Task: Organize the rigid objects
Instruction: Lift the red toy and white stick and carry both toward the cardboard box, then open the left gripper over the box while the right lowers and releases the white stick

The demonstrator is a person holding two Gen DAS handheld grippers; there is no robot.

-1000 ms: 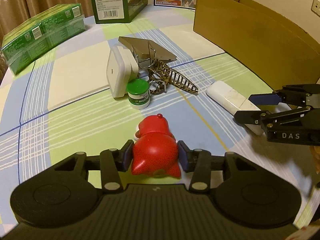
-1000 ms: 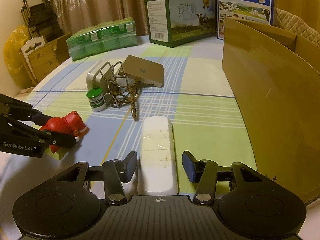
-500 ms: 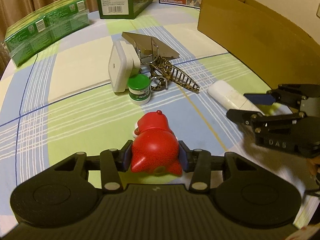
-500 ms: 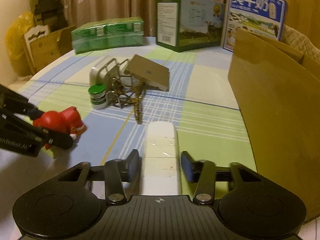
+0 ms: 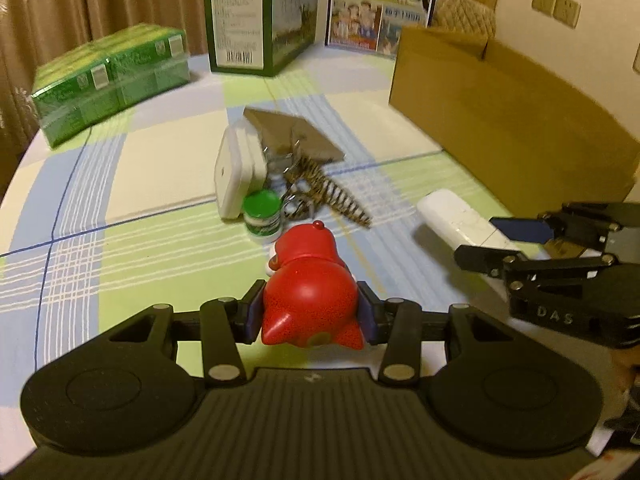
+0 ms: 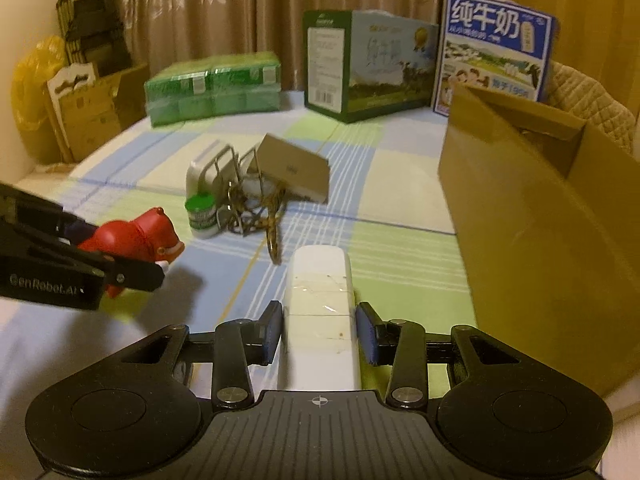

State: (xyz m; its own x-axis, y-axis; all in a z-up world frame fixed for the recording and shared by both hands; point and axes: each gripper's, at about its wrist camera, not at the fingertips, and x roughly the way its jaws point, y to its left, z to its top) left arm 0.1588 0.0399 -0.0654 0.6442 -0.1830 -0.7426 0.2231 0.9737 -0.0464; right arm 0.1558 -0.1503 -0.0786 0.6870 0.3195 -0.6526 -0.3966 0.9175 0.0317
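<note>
A red toy figure sits between the blue pads of my left gripper, which is shut on it just above the checked tablecloth. The right wrist view shows the same toy in the left gripper at the left edge. My right gripper is shut on a long white remote-like bar, its pads pressing both long sides. In the left wrist view the bar sticks out of the right gripper, lifted off the cloth.
An open cardboard box stands along the right. Mid-table lies a cluster: a white square device, a green-capped jar, a wire spring piece and a flat tan box. Green packs and milk cartons line the back.
The right gripper's jaws closed onto the white bar. Both grippers then rose a little, lifting the bar and the red toy off the cloth.
</note>
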